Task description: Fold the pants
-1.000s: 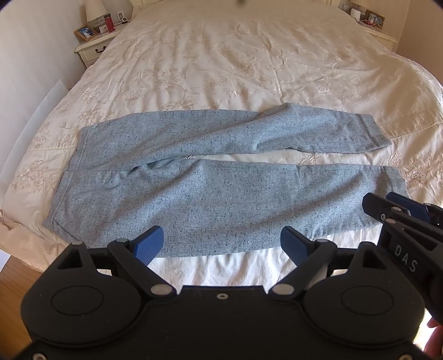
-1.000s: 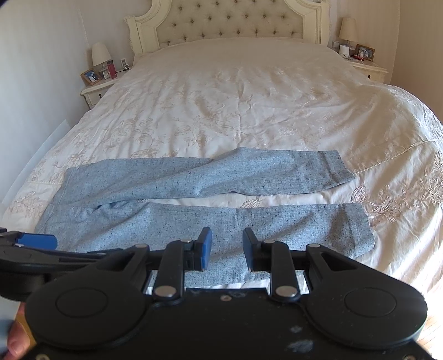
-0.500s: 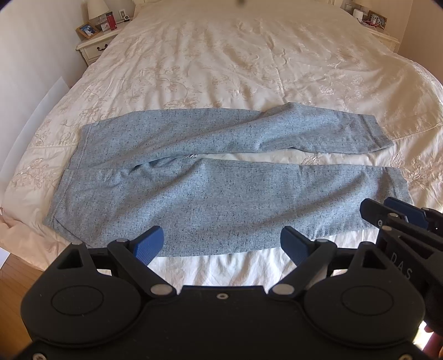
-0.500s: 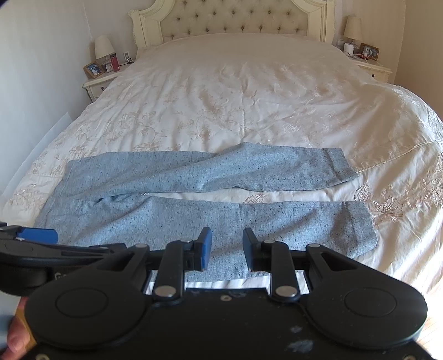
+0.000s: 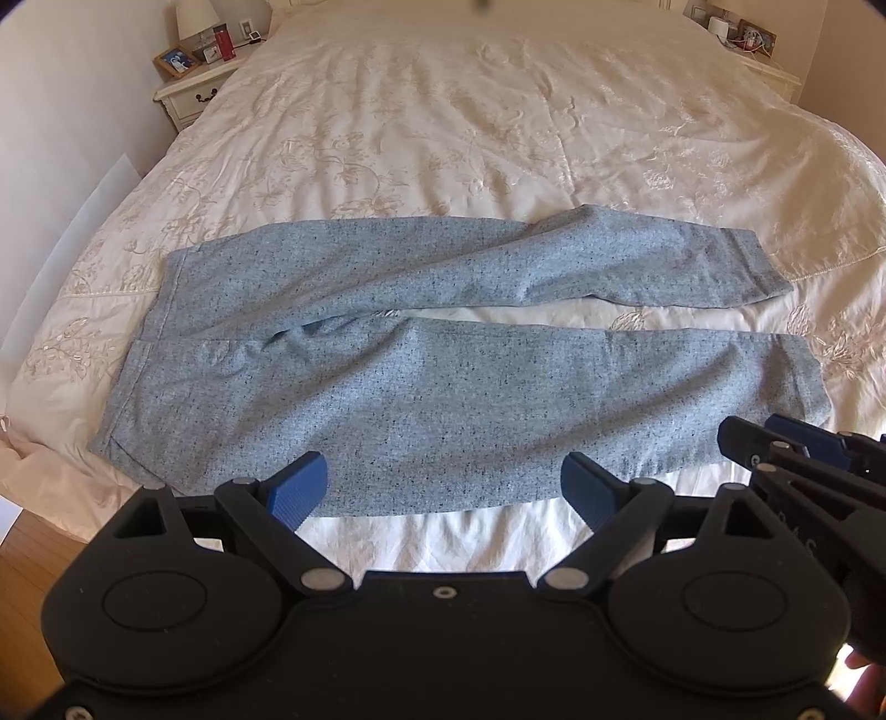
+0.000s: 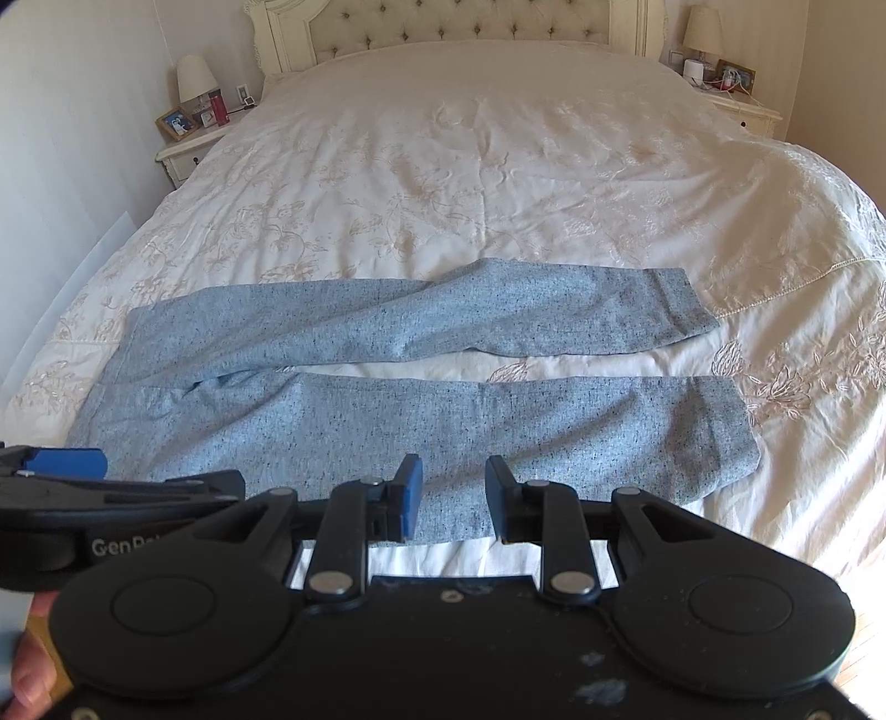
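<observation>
Both cameras had tipped slightly downward since a second earlier, bringing the pants fuller into view; nothing had been grasped, so folding likely had not begun. Grey speckled pants lay flat across the foot of the bed, waistband left, legs parted. Left gripper hovered with fingers wide; right gripper held a narrow gap, empty. Nightstands flanked the tufted headboard.

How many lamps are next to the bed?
2. One lamp stands on the nightstand left of the headboard, the other lamp on the nightstand right of it. Anything lower beside the bed is hidden.
</observation>
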Available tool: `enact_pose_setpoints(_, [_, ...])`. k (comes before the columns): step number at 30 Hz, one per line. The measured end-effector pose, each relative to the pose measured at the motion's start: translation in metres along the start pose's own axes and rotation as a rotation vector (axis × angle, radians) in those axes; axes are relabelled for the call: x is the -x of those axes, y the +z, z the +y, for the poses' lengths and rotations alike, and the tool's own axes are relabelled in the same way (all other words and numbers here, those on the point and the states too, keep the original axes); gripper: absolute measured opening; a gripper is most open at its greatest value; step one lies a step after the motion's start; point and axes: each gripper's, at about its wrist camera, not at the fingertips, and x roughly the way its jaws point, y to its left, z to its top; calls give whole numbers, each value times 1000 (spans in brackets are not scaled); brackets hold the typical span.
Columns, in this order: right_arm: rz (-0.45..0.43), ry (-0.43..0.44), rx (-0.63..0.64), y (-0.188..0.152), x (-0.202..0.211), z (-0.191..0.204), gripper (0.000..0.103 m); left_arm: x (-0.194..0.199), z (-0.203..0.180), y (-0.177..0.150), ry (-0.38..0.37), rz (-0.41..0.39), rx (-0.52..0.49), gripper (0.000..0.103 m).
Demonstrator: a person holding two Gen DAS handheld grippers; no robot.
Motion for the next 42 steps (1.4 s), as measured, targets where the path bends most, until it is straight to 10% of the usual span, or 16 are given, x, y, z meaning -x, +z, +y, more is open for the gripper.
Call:
enact_pose_setpoints(27, [90, -87, -169, 7, -52, 33, 28, -68, 46, 38, -89, 105, -153, 84])
enact_pose_setpoints(36, [96, -346, -282, -33, -69, -19, 28, -105, 31, 39, -112, 89, -314, 76])
enact_pose_setpoints(42, [100, -349, -346, -46, -79, -96, 29, -114, 8, 34, -127, 131, -292, 76])
